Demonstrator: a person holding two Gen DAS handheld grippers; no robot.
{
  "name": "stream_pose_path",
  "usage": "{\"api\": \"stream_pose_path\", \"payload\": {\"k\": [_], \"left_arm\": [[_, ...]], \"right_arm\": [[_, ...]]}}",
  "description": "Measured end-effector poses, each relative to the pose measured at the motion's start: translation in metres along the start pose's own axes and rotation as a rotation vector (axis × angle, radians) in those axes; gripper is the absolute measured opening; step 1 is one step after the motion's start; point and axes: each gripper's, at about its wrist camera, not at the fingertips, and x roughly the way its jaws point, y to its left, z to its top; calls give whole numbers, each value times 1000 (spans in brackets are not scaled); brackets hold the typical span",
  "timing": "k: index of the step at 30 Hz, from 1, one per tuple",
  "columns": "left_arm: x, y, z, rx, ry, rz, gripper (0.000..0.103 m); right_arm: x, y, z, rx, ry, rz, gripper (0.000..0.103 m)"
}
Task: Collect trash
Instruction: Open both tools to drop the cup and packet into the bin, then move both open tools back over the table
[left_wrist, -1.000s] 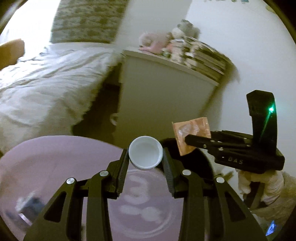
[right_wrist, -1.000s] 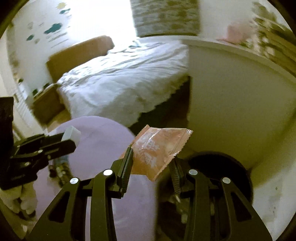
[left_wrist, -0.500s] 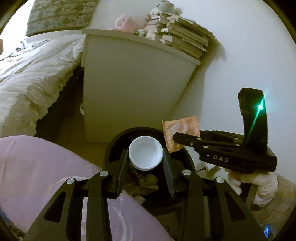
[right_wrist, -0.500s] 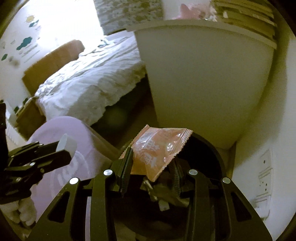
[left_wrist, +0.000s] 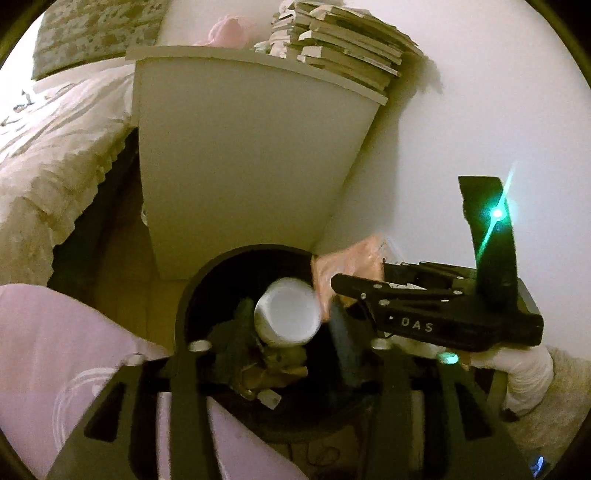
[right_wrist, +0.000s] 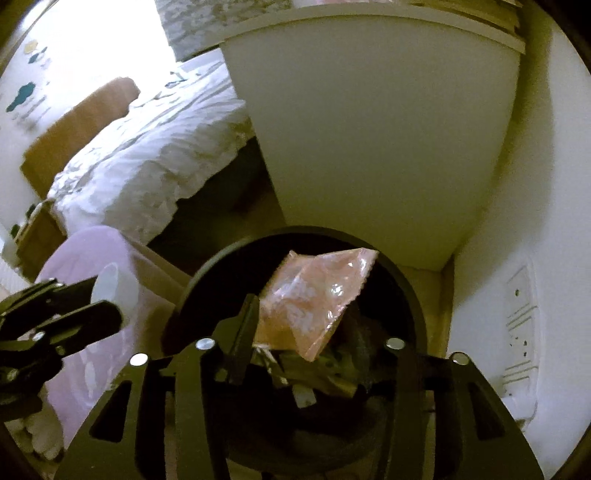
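While hanging right over the black bin (left_wrist: 192, 295), looks opened up on the left wrist cam: left hand-held gripper (left_wrist: 290, 314) with jaws spread wider than the white cup (left_wrist: 286, 319), a sliver of gap showing on the cup's right side. Cup blurry, mouth facing the camera, sitting above the crumpled trash (left_wrist: 273, 369) in the bin. Just to the right, the right hand-held gripper (left_wrist: 354, 275) poking in sideways with the orange wrapper (left_wrist: 347, 258) at its tip over the bin's rim, green light glowing on its body, white-gloved hand (left_wrist: 524, 373) under it. Behind the bin, a white cabinet (left_wrist: 240, 166) against the wall with a pile of books (left_wrist: 343, 48) on top. Bed (left_wrist: 55, 147) off to the left, lilac round table (left_wrist: 55, 332) at lower left beside the bin. Over to the right wrist cam: right hand-held gripper (right_wrist: 301, 314) also parted, wrapper (right_wrist: 314, 295) leaning on the left finger only, far finger dark and smeared, so can't swear to any contact there. Wrapper directly over the bin (right_wrist: 207, 269), more trash (right_wrist: 317, 373) below it. At far left, the left hand-held gripper (right_wrist: 107, 299) coming in with the cup (right_wrist: 114, 288) between its fingers, near the bin's edge. Same cabinet (right_wrist: 369, 129) behind, bed (right_wrist: 147, 166) at upper left, wall socket (right_wrist: 521, 306) on the right.
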Motion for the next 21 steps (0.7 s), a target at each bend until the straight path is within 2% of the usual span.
{"api": "stream_pose_path", "payload": {"k": [1,2,4,9,13,18,21], "left_arm": [[-3,-1,0,2,-10,3,66],[-7,-3,0,6,-25,7,71],[-13,-6,0,15,-38,11,74],[-43,-11,-3,27,-83,28,77],[-78,-8,-9,30,-147,70,87],[-123,11,-29,-1,-190,134,87],[-144,36,-47,-52,-191,195,87]], "right_arm": [[1,-1,-1,5,0,-3,62],[0,-2,-2,10,-1,-7,64],[-2,0,-1,18,-2,-7,66],[-14,14,-4,-3,-15,18,66],[-27,41,-3,-43,-27,63,66],[-36,91,-6,-115,-26,136,66],[-40,123,-9,-160,-18,180,66]]}}
